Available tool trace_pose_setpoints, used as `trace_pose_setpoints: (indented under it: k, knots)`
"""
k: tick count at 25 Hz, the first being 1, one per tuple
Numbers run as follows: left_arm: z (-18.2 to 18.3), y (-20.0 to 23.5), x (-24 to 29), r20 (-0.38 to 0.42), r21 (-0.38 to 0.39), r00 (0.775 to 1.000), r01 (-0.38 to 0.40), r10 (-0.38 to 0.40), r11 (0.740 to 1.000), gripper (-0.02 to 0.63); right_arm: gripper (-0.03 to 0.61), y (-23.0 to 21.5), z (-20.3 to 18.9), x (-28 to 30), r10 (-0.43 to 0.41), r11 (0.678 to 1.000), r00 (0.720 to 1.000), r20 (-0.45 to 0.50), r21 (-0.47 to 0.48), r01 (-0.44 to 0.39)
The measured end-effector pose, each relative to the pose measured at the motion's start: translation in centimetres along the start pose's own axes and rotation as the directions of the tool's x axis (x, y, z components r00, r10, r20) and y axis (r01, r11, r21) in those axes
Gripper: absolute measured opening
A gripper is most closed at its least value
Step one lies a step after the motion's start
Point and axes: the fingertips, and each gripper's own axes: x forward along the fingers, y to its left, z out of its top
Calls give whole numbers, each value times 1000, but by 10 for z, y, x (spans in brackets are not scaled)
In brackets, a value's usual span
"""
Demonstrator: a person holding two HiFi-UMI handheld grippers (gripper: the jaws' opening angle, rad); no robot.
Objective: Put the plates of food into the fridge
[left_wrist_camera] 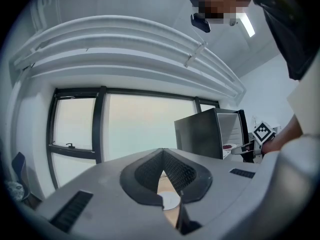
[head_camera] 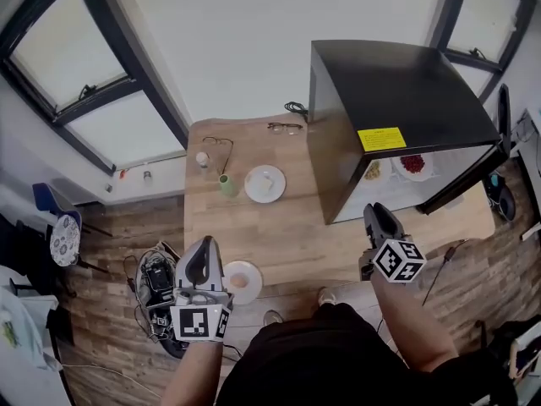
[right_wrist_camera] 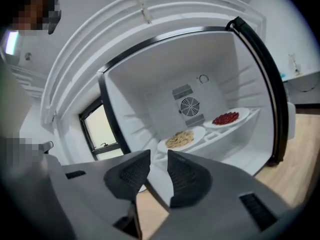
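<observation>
Plates of food, white and round, number four in view. Two stand on the light wooden table (head_camera: pixel 296 227) and two are already on a shelf inside the open black fridge (head_camera: pixel 397 83). The nearer table plate (head_camera: pixel 242 281), carrying a small pale pinkish portion, lies just beside the left gripper (head_camera: pixel 204 248), off to the right of its fingers (left_wrist_camera: pixel 145 174) and a little behind their tips. These fingers meet at the tips with nothing held between them. The farther table plate (head_camera: pixel 265 183), with a pale cream-coloured helping, sits ahead of them and slightly right, and shows through the gap below the tips. Being round, neither plate has a long axis, so the rim can be taken from any side. By my reading the left hand is clearly nearer to both. The right gripper (right_wrist_camera: pixel 157 156) has its fingers (right_wrist_camera: pixel 187 179) apart and empty. They point into the white fridge interior, where a plate of yellowish noodles (right_wrist_camera: pixel 184 138) and a plate of red food (right_wrist_camera: pixel 227 118) rest side by side straight ahead.
</observation>
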Motion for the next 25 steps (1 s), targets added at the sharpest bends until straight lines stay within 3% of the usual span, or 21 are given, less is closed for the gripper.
trace_pose_setpoints:
  k: [6,11,15,20,25]
  knots:
    - [-21,43,-44,-25,-18,997,-67,66,998,5,123,76,-72,9,174,985,976,-127,10,-174]
    - [-41,64,-76,-57,-36,994,-92,90,995,5,123,132,-136,2,300,954,923,-240,62,-293]
    - [-39,75,-94,-50,-3,995,-82,82,997,3,123,165,-184,-7,380,925,873,-307,127,-358]
    - [-52,94,-116,-90,6,992,-88,88,996,5,124,195,-238,-19,419,907,832,-363,216,-362]
    - [-65,102,-137,-133,18,989,-69,71,997,5,124,202,-285,-29,347,936,842,-412,213,-282]
